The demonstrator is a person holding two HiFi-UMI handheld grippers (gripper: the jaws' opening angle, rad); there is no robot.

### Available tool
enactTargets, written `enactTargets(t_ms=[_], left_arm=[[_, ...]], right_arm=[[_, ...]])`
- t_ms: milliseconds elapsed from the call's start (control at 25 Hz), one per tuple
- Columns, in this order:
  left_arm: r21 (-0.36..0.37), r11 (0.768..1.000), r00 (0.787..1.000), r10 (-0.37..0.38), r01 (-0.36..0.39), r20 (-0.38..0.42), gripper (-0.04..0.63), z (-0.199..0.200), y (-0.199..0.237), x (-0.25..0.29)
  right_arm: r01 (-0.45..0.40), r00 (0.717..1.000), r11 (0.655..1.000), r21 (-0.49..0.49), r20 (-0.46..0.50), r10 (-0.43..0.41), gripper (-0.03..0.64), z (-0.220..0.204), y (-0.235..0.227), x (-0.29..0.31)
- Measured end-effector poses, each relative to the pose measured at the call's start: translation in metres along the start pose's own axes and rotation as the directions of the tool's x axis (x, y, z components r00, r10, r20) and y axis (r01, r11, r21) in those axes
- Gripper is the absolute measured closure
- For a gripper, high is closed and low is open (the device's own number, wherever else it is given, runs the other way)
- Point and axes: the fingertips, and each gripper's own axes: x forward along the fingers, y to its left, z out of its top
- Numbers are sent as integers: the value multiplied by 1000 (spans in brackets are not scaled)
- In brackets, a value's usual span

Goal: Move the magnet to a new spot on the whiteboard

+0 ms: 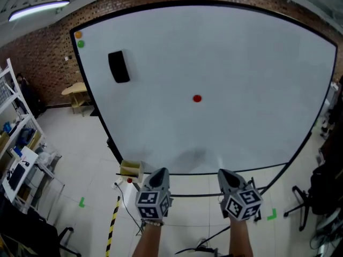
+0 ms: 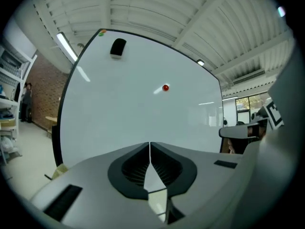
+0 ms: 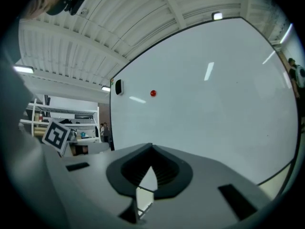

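A small red round magnet (image 1: 197,98) sticks near the middle of the big whiteboard (image 1: 241,63). The same magnet (image 2: 165,88) shows in the left gripper view, and as a red dot (image 3: 153,93) in the right gripper view. Both grippers hang low in front of the board's bottom edge, well short of the magnet. My left gripper (image 1: 159,175) has its jaws shut together with nothing between them (image 2: 149,144). My right gripper (image 1: 227,176) is also shut and empty (image 3: 152,147).
A black eraser (image 1: 118,67) sits at the board's upper left, with an orange magnet (image 1: 78,35) and a green magnet (image 1: 81,44) in the corner. A small wooden box (image 1: 131,168) sits by the lower left edge. Shelving (image 1: 16,143) stands at the left.
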Motion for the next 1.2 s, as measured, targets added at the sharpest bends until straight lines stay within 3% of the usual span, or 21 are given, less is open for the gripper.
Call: enactTargets(t_ms=[360,640,800,1200], left_arm=[[-61,993,983,-112,104,-145,595,-95,21,-106],[-118,978,961,-193,172,-198,595,-136,18,-156],[-129,975,958,-205,182,-198,595,-139,10,-175],[-68,980,968,-194,185,-159,595,-108,-26,-193]], right_arm=[[109,990,994,3,-87,-109,606,-68,84,-31],[161,967,987,2,-202,-157,606,-129,129,-69],[159,962,987,-11,-221,-158,606,-137,144,-87],[139,971,989,-45,-190,-145,606,-115,145,-121]])
